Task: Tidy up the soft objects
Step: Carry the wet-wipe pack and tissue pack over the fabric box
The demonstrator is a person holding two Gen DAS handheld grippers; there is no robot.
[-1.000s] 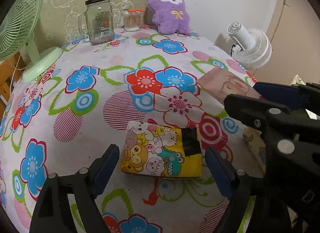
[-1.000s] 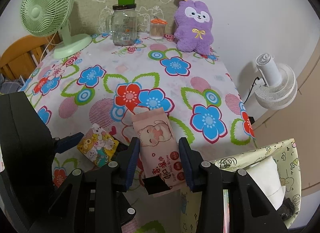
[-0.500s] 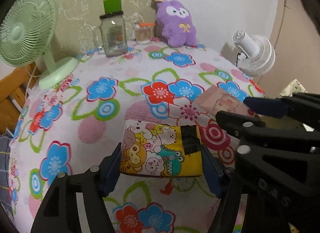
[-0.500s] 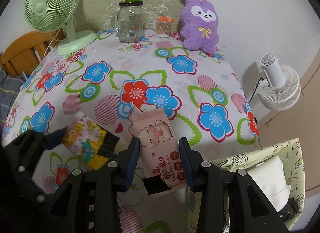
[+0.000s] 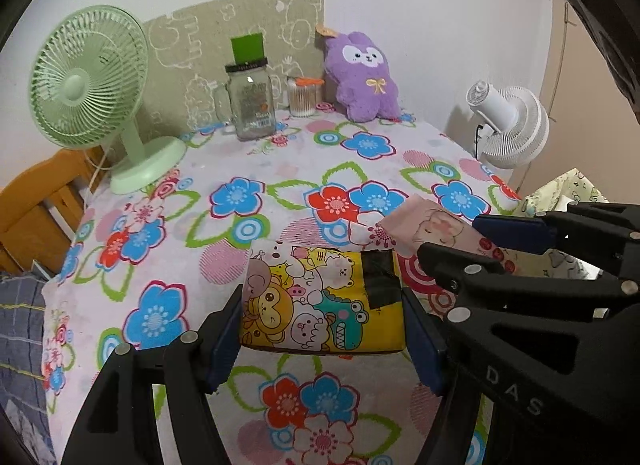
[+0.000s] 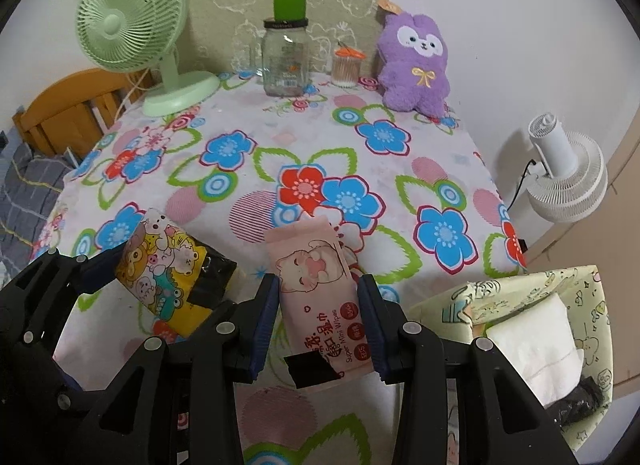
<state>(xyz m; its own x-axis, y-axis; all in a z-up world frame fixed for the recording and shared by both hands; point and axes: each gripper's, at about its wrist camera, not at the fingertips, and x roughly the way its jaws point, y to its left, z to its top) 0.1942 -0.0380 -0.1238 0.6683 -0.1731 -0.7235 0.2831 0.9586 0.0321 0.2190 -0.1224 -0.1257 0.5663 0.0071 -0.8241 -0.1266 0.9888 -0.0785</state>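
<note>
Both packs are gripped and raised off the floral surface [image 6: 400,193]; the left tongs [image 5: 322,331] clamp the cartoon tissue pack [image 5: 320,301]; the right tongs [image 6: 318,315] clamp the pink wipes pack [image 6: 316,285]; stowing them, seemingly in the patterned bag [image 6: 560,297] just beside, remains.

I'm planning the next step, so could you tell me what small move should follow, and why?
Probably carry the pink wipes pack rightward over the fabric bin. The right gripper is shut on it, the bin sits open just beside it, and the left gripper already holds the yellow pack.
</note>
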